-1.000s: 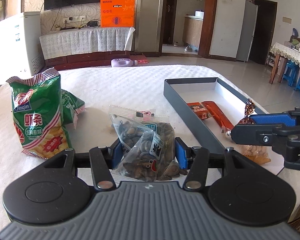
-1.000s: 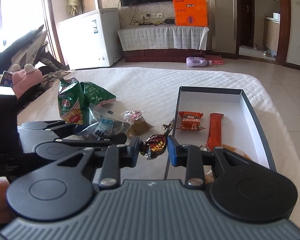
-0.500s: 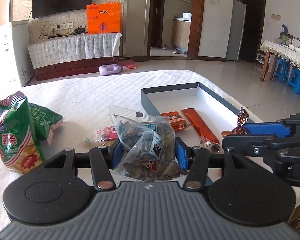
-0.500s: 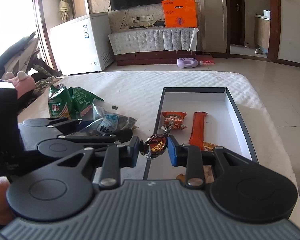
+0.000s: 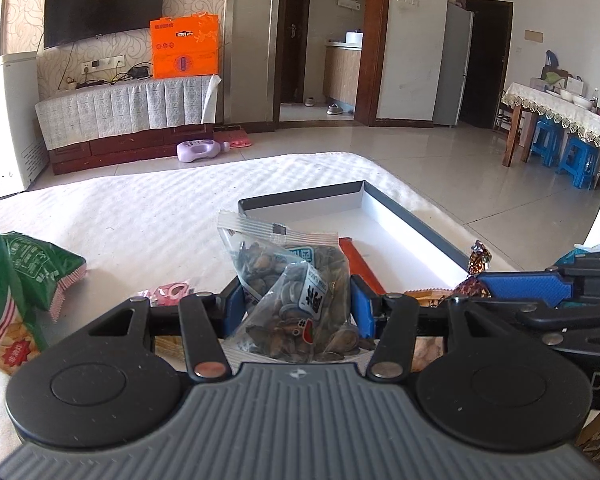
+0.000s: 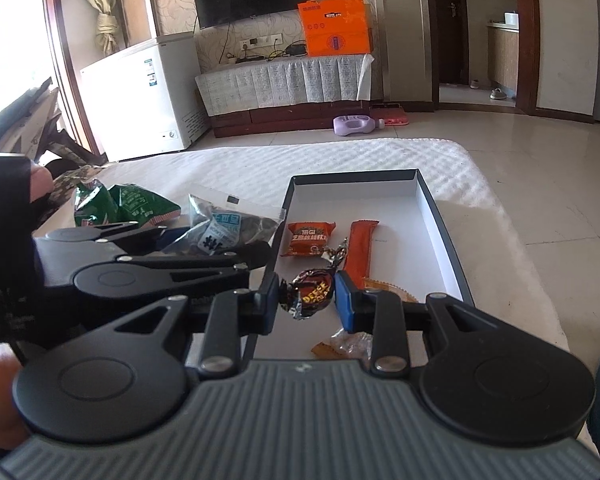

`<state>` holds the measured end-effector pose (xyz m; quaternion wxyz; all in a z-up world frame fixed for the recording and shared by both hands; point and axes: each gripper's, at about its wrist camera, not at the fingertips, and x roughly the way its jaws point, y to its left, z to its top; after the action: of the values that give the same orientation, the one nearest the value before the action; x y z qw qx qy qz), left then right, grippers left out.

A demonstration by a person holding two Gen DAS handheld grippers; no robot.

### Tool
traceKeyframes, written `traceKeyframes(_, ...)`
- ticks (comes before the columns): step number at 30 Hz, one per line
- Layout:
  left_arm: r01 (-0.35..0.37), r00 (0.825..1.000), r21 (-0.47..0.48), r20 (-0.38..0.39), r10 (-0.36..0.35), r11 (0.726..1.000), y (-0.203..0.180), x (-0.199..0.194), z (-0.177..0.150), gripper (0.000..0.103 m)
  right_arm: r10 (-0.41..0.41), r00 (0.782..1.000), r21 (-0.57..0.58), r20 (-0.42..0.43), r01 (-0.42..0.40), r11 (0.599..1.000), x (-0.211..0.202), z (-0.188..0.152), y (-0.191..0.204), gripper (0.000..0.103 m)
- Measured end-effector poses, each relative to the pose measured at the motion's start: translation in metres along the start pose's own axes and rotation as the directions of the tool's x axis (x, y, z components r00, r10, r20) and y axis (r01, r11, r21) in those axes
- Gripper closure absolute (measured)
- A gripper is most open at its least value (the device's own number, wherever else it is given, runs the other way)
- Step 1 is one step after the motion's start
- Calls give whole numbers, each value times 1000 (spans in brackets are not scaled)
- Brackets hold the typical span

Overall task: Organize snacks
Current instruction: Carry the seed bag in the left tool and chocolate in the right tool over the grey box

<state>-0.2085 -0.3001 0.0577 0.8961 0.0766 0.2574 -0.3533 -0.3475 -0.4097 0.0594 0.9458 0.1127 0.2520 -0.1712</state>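
My left gripper (image 5: 296, 308) is shut on a clear bag of sunflower seeds (image 5: 288, 280), held above the white table near the left wall of the grey box (image 5: 412, 220). My right gripper (image 6: 305, 298) is shut on a brown foil-wrapped candy (image 6: 309, 294) over the near end of the box (image 6: 440, 232). Inside the box lie an orange snack pack (image 6: 309, 238) and an orange bar (image 6: 359, 246). From the right wrist view the left gripper (image 6: 256, 249) and its seed bag (image 6: 220, 230) sit just left of the box. The candy (image 5: 474, 272) shows at the right in the left wrist view.
Green snack bags (image 5: 16, 284) lie at the left of the table, also visible as green bags (image 6: 120, 204) from the right. A small pink packet (image 5: 168, 292) lies by the left gripper. A clear wrapped snack (image 6: 348, 346) lies below the right gripper. A hand (image 6: 0, 396) holds the left gripper.
Both grippers have moved rightward with their loads: the seed bag now hangs at the box's left wall, and the candy sits over the box's near end. The green bags slid left in view.
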Motion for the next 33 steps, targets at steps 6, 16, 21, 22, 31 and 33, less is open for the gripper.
traceKeyframes(6, 13, 1000, 9, 2, -13, 1000, -9, 9, 5, 44, -21, 1000, 25, 1, 21, 999, -5, -2, -14, 70)
traceKeyframes(16, 28, 1000, 8, -3, -28, 1000, -13, 30, 17, 44, -13, 1000, 46, -4, 13, 999, -6, -5, -22, 70)
traceKeyframes(21, 43, 999, 23, 1, -43, 999, -19, 38, 21, 44, -15, 1000, 36, -11, 15, 999, -6, -5, -21, 70)
traceKeyframes(22, 46, 999, 23, 2, -46, 999, -20, 40, 22, 44, -16, 1000, 36, -14, 16, 999, -5, -5, -22, 70)
traceKeyframes(31, 67, 998, 29, -4, -67, 997, -32, 60, 29, 43, -19, 999, 34, -29, 20, 999, -4, -7, -24, 70)
traceKeyframes(33, 68, 998, 35, -5, -68, 997, -33, 65, 31, 43, -18, 999, 29, -33, 19, 999, -4, -7, -23, 70)
